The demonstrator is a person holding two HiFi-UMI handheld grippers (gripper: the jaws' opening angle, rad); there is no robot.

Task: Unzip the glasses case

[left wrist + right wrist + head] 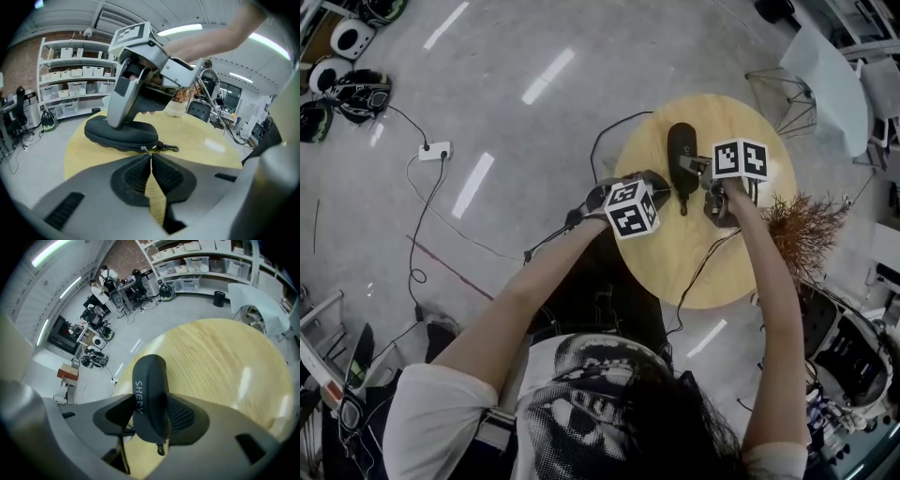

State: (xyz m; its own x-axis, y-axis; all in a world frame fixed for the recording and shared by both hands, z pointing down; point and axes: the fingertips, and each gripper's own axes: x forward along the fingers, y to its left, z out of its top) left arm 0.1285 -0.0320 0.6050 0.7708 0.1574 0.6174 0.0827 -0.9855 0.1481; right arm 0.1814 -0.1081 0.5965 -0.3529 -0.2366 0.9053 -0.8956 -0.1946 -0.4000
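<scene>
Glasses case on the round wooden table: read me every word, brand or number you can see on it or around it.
"SHERY": white capitals along the side of the black fabric glasses case, seen in the right gripper view.
White storage bins on the white shelves: any labels are too small to read.
Nothing else in any view is legible.
</scene>
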